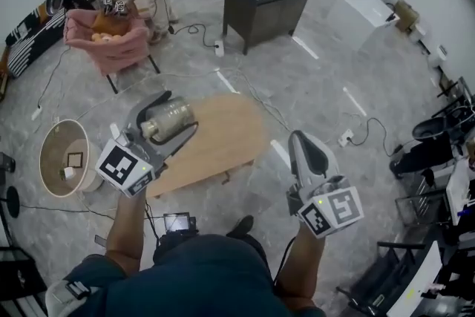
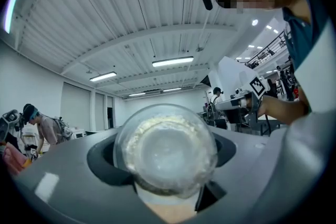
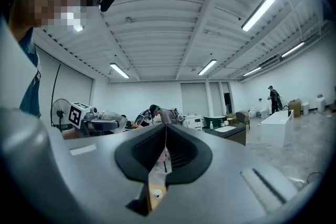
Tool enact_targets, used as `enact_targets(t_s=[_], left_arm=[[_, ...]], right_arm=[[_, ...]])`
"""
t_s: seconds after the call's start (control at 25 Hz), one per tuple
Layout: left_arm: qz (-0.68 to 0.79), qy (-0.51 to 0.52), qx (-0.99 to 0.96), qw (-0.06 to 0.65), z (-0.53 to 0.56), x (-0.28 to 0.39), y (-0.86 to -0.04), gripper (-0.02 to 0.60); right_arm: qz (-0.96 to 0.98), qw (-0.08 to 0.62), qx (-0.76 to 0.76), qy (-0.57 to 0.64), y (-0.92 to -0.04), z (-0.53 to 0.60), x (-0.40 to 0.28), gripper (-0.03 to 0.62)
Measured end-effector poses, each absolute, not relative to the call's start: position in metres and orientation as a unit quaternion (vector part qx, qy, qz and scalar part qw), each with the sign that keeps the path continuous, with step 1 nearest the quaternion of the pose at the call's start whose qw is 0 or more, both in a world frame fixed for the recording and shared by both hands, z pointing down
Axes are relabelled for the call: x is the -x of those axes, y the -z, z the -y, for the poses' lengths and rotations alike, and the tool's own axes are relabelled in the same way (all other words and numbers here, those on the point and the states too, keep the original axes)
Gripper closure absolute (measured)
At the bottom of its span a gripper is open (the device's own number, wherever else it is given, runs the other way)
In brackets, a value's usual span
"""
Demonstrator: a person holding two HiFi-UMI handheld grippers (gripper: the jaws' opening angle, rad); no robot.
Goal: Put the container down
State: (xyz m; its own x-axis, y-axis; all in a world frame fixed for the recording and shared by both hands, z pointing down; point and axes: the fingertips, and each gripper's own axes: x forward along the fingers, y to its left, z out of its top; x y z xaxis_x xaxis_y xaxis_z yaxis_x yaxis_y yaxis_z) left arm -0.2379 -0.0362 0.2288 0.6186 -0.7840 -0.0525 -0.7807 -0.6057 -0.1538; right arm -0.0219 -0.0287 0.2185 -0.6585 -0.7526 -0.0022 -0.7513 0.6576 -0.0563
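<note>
In the head view the left gripper point(image 1: 158, 117) is clamped on the container point(image 1: 171, 119), a clear round jar that lies on its side between the 2 jaws, its length running along them. It hangs above the left end of the oval wooden worktop point(image 1: 223, 137) and not yet on it. The likely trouble is that a round jar let go on its side would roll across the worktop and off an edge. It would need turning upright, or lowering until it touches the wood, before the jaws part. Opening them this high would drop it, and it looks like glass, so it could crack. The right gripper point(image 1: 306, 151) hangs well apart on the other side, beyond the right end of the worktop, and supports nothing. In the left gripper view the container's round end fills the gap between the jaws, with the dark pads point(image 2: 102, 157) against its left and right sides. A pale, grainy layer shows through the clear wall, so tipping it could shift or spill the contents, though I cannot tell whether a lid is on. In the right gripper view the jaws are pressed together with nothing between them, and the left gripper with its jar shows small at the far left, near the marker cube point(image 3: 77, 113).
</note>
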Motion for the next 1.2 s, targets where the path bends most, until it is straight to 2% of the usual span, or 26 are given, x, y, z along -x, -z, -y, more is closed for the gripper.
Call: enact_targets(t_s=[0.68,1.2], left_arm=[[-0.506,0.034,0.861,0.048,0.107,0.132,-0.246,0.252],[-0.467,0.055,0.883,0.014,0.19,0.111,-0.308,0.252]], right_arm=[[-0.94,0.014,0.337,0.058,-0.235,0.117,-0.081,0.582],[-0.909,-0.014,0.408,0.088,-0.274,0.145,-0.126,0.582]])
